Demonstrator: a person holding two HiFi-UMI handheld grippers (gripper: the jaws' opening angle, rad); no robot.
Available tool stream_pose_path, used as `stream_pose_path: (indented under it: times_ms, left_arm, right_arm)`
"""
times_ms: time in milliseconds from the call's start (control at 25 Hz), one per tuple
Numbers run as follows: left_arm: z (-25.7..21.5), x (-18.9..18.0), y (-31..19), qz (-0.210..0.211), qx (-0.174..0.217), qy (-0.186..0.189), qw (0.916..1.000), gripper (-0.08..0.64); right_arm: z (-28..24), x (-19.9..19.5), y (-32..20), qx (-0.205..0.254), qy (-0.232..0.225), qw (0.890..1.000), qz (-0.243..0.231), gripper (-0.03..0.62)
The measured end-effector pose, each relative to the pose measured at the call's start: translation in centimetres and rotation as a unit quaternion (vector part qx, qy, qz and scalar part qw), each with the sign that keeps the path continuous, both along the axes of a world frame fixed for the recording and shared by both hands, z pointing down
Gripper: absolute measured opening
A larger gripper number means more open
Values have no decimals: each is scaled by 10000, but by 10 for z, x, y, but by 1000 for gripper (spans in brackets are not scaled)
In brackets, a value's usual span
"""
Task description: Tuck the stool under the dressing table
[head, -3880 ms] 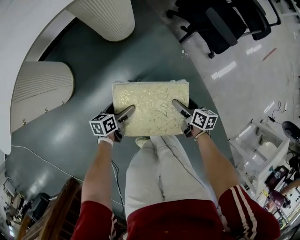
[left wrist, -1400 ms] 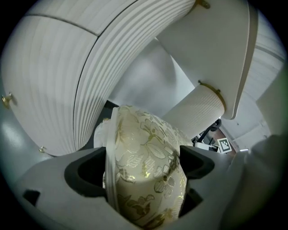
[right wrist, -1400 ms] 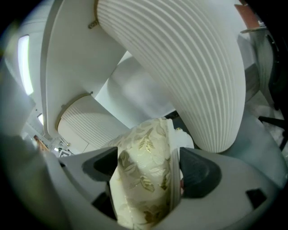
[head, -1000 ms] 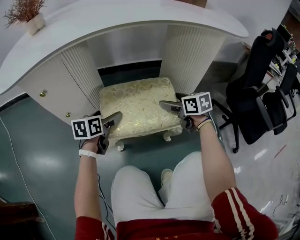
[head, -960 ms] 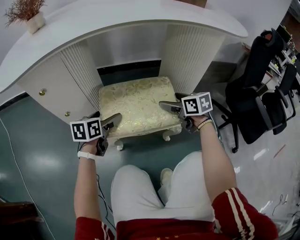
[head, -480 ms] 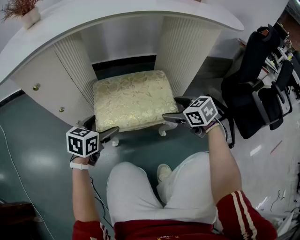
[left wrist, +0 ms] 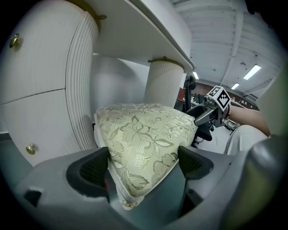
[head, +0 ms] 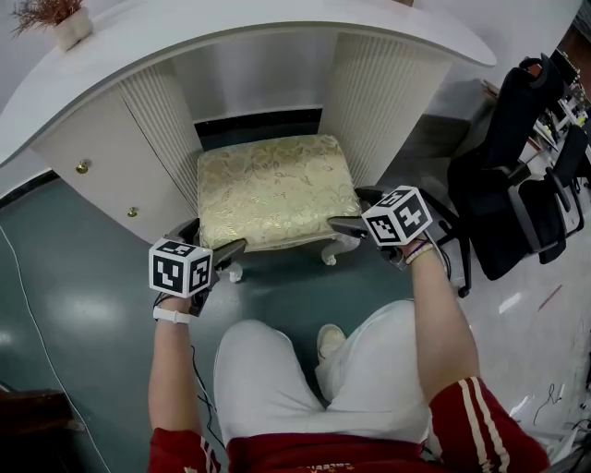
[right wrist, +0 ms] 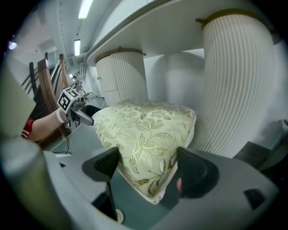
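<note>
Pushing evenly toward twelve o'clock, we keep the stool [head: 272,189] square; left gripper [left wrist: 143,166] seemingly pinches one corner, right gripper [right wrist: 148,168] jaws just closing on another.

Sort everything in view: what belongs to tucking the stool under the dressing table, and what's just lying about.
Job in hand:
stool
dressing table
left tongs, clamped on one near corner of the stool
right tongs, jaws just been closing, the other near corner between them

Lying about:
black office chairs
potted plant on the tabletop
</note>
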State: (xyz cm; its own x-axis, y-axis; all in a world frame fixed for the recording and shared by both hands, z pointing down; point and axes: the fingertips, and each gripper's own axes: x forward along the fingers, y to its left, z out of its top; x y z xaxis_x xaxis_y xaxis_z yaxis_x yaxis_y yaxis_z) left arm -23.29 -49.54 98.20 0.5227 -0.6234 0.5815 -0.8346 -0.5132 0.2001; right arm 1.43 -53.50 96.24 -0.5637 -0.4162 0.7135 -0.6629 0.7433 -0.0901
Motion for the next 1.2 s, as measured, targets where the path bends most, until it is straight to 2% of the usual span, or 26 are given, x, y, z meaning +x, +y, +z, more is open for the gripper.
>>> stream_pose_path:
  times_ms: [360,520,800,1200]
  left_arm:
    - [1,-19,-47,-678,113,207,9974,465]
    - [1,-13,-67,-747,151,188,9969,466]
    - [2,-16,-88,-650,-52,9,9979,465]
    - [1,-14,-93,-790,119,50,9968,472]
  right_arm:
    - [0,-11,-49,260,-247,9955,879,379]
    - [-1,-7,-73,524,-288,9881,1414,348]
    - [1,-12,-81,476,-477,9868,1472,328]
    - [-1,-13,-92,575,-553,9842,1583,325]
